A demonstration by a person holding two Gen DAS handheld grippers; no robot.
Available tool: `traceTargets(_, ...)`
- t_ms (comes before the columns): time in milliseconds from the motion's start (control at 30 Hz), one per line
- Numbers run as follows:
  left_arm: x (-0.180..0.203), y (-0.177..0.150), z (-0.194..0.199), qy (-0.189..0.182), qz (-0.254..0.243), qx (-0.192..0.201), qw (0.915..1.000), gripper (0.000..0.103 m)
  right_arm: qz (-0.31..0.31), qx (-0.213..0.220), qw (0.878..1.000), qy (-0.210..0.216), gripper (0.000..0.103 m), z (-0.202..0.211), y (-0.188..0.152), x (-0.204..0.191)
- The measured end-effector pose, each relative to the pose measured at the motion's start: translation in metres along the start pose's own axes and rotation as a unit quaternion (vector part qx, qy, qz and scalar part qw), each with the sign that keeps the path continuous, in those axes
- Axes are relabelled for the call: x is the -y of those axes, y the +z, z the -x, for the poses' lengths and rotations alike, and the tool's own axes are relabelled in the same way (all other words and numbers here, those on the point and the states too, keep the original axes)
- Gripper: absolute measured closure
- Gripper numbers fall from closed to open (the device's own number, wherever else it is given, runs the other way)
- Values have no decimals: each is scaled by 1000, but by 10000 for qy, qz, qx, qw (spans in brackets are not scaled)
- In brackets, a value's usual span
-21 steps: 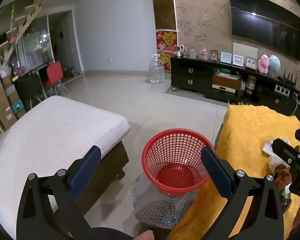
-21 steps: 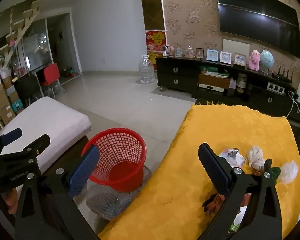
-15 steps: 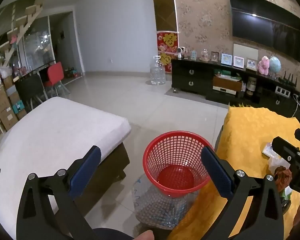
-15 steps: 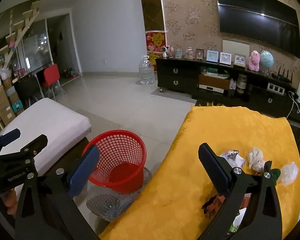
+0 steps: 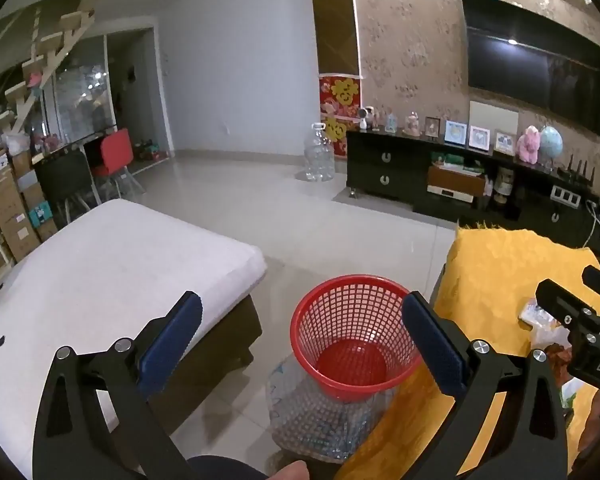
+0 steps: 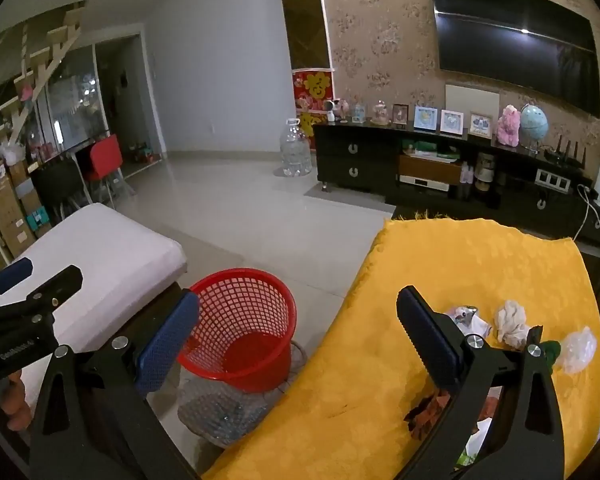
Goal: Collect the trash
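Trash [image 6: 512, 322], a cluster of crumpled scraps, lies at the lower right of the right wrist view on a yellow cloth [image 6: 440, 272]: a white wad, a clear plastic ball [image 6: 578, 350], a foil wrapper [image 6: 464, 316] and brown bits partly hidden behind the finger. The right gripper [image 6: 298, 338] hangs above the cloth's edge with its 2 blue pads wide apart and nothing between them. The red basket [image 6: 244, 328] stands on the floor at lower centre, just beside the cloth, empty as far as its bottom shows.

In the left wrist view the left gripper [image 5: 302, 340] is likewise spread and empty, framing the red basket [image 5: 352, 340] at lower centre. The trash [image 5: 540, 320] peeks in at the right edge behind the other tool.

Collection looks not yet begun. The next move calls for lowering the right gripper onto 1 scrap, probably the white wad, and closing on it.
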State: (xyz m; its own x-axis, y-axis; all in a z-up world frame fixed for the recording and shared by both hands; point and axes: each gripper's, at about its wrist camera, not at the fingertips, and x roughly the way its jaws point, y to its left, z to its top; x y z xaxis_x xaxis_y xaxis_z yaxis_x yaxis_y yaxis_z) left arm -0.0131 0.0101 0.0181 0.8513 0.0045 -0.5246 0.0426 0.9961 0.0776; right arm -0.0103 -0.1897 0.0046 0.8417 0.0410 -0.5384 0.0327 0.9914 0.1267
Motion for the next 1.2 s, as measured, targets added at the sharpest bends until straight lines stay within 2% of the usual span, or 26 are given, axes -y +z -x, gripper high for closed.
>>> traceTargets(600,-2,-1,33,-43,-32,256,9997,6,-66,224,9996,-137,7,35,-7,1)
traceTargets(1200,-9,-20,69,-227,-89,415,9988,6,-35,377,9990,-221,7,70,-23,-11)
